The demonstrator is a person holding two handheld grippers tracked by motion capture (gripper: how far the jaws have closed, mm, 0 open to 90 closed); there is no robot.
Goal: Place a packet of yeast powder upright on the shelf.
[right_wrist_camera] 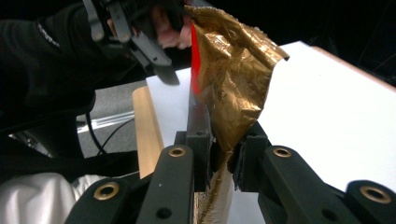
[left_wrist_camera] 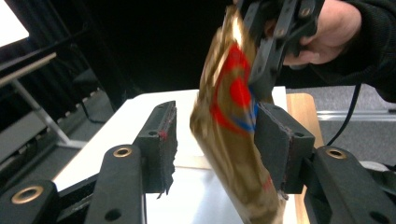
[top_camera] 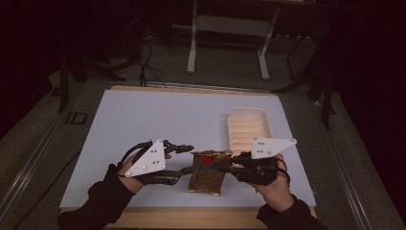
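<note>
Between the spread jaws of the left gripper (left_wrist_camera: pixel 215 140) hangs the gold packet (left_wrist_camera: pixel 233 140); the right gripper (right_wrist_camera: pixel 224 158) clamps its edge. Left should close squarely before any pull.

L tongs (top_camera: pixel 184 159) spread wide; R tongs (top_camera: pixel 221 167) clamped tight, both pointing inward.

Crinkled glossy gold foil packet (right_wrist_camera: pixel 233 79), matt white table (top_camera: pixel 143 124)
</note>
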